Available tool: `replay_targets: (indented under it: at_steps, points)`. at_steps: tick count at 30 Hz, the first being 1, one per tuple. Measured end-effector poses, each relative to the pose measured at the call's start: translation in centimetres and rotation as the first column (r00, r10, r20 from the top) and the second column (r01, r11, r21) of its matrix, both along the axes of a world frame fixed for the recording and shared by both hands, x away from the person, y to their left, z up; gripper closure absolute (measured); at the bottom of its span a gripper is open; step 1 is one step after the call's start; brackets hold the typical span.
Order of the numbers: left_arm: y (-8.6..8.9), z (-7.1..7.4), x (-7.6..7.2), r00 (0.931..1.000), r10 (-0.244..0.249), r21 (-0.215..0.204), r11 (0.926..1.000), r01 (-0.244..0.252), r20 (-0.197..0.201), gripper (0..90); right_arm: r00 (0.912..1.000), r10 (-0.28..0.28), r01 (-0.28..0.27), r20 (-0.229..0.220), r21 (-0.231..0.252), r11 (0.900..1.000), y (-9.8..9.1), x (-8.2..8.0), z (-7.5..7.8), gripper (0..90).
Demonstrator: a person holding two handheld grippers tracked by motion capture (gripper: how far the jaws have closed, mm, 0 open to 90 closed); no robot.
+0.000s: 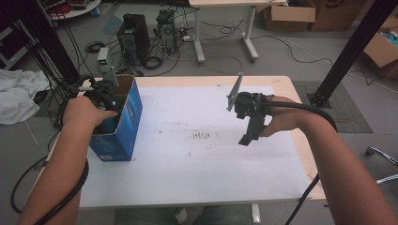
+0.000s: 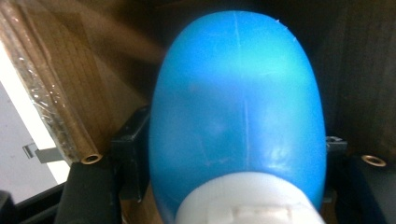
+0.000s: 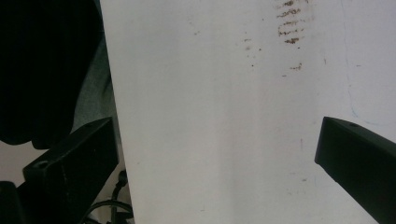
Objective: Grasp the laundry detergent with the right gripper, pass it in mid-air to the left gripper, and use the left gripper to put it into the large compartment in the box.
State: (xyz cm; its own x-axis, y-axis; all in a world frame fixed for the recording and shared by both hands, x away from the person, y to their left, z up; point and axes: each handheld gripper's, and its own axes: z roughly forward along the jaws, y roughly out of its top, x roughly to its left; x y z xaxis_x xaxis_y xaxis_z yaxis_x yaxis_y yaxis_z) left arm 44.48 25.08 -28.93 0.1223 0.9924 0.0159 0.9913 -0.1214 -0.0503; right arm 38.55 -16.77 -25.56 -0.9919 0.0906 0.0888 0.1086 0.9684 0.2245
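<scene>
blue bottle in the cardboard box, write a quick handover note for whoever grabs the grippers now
Left gripper: down inside the open blue cardboard box at the table's left edge. Its jaws flank the blue plastic bottle with the white cap; whether the pads press on it cannot be told.
Right gripper: open, nothing between its jaws, held above the white table sheet to the right of the middle.
Done: the bottle is inside the box.
Left: judging by the pose, either let go and draw the left gripper out, or lift the bottle out; check the grip first.
</scene>
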Motion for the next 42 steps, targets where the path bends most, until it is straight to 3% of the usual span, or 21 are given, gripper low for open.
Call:
replay_targets:
  at_steps: [8, 20, 34, 42]
  points:
    - [-0.4, 0.3, -0.1, 0.9996, -0.022, 0.010, 0.9997, 0.022, -0.019, 28.5, 1.0000, 0.005, -0.005, 0.001, -0.005, 1.0000, 0.2, 0.0, 0.0, 0.0]
    - [-0.7, 2.3, -0.2, 0.9993, -0.035, 0.027, 0.9990, 0.034, 0.014, 26.5, 1.0000, 0.010, -0.010, 0.000, -0.009, 0.9999, 0.3, 0.0, -0.1, 0.0]
    - [-1.6, 5.6, -0.2, 0.9969, -0.069, 0.041, 0.9969, 0.067, 0.037, 19.9, 1.0000, 0.007, -0.007, 0.002, -0.011, 0.9999, 0.1, 0.0, 0.1, 0.0]
    - [-2.8, 8.5, -0.1, 0.9898, -0.129, 0.034, 0.9913, 0.127, 0.061, 15.3, 1.0000, 0.000, 0.000, -0.003, -0.015, 0.9999, -0.1, 0.0, 0.0, 0.0]
